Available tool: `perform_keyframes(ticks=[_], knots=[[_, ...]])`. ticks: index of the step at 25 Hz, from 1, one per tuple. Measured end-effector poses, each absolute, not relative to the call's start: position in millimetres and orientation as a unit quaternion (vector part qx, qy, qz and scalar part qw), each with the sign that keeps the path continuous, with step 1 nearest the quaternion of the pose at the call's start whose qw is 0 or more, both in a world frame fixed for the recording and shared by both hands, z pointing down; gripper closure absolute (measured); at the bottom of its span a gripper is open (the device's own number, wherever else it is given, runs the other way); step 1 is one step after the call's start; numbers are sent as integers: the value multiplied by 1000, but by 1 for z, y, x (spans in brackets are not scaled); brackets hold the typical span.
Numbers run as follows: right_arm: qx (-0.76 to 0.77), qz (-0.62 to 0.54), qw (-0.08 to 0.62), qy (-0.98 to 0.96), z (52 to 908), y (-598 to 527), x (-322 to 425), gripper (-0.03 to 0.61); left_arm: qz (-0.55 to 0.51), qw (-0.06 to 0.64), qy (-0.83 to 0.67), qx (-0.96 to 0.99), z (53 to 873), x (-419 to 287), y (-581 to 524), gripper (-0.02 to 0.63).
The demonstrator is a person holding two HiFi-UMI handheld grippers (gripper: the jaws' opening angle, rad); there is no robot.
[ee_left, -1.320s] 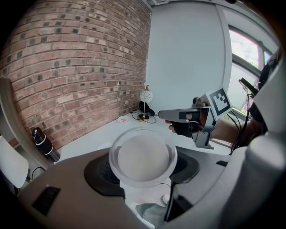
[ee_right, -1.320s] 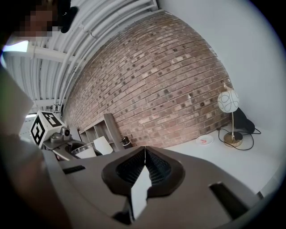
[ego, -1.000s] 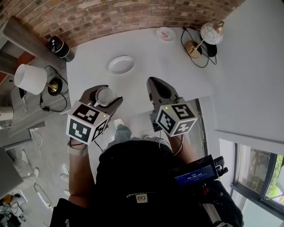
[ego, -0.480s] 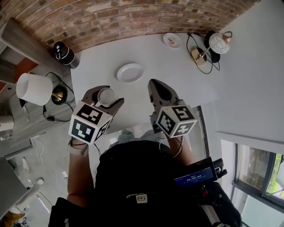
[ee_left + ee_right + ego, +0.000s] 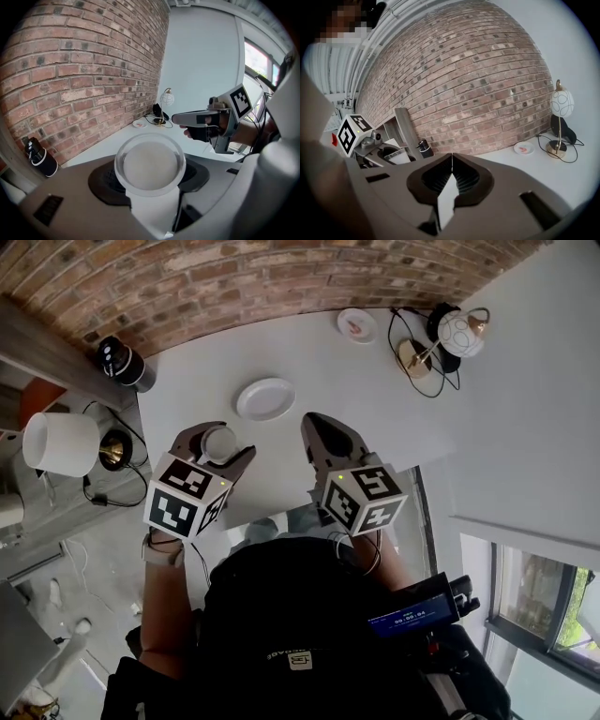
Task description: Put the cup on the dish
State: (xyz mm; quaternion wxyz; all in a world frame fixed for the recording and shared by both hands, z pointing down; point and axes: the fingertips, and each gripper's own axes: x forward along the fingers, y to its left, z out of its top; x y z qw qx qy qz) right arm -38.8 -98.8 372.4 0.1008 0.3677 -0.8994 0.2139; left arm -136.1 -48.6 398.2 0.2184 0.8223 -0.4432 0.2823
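Half the job is done, we judge. Our left gripper (image 5: pixel 218 445) is clamped on the cup (image 5: pixel 150 164), which is held in the air near the dish (image 5: pixel 265 398) but short of it. Our right gripper (image 5: pixel 451 161), jaws pressed together on nothing, hangs near the dish too. Reaching over the dish and setting down are left.

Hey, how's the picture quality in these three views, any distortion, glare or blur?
Head view: fisheye bends the brick wall into an arc; light is even, no blur. Left gripper view: the window is blown out, the cup looks sharp. Right gripper view: the wall bulges like a dome; the corners go black.
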Motion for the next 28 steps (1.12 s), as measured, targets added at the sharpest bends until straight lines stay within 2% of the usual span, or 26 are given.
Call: perform_keyframes(ticks=[15, 28], knots=[[342, 216, 114, -907, 376, -151, -32, 574, 298, 238, -453, 806, 427, -128, -106, 351], [336, 206, 135, -909, 385, -162, -38, 574, 325, 233, -459, 793, 487, -133, -142, 351]])
